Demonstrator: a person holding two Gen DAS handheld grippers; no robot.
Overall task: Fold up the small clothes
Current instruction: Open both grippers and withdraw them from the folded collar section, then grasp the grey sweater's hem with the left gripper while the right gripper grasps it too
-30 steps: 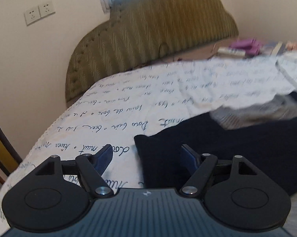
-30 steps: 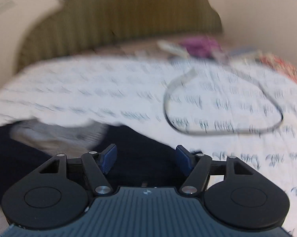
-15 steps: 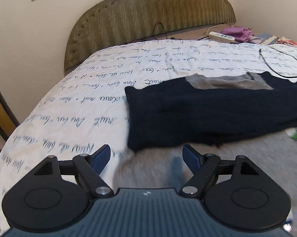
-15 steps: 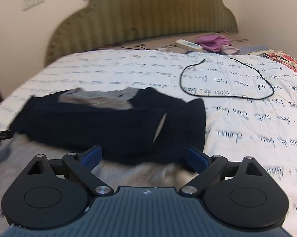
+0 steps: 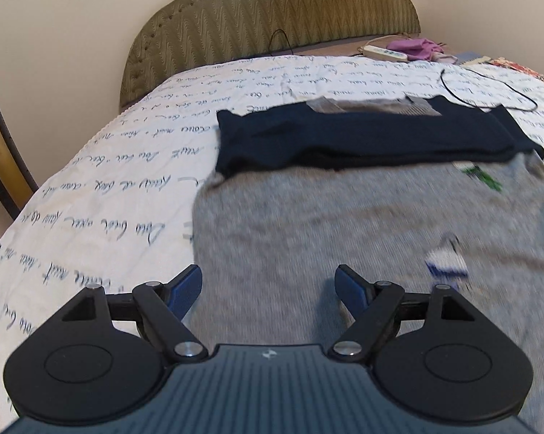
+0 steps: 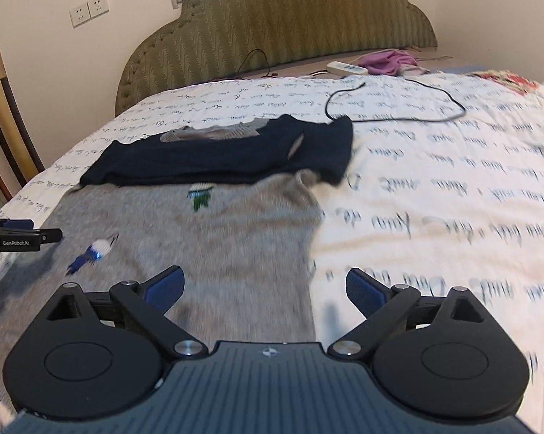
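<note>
Grey sweater (image 5: 344, 224) lies flat on script-printed bedsheet (image 5: 127, 188) below green headboard (image 5: 272, 11)

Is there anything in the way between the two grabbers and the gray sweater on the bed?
Nothing visible. The gray sweater lies flat right under both. The left gripper hangs over its left edge, and the right gripper, jaws opening, over its right edge. Neither grips it. The dark folded part lies beyond, near the headboard.
</note>
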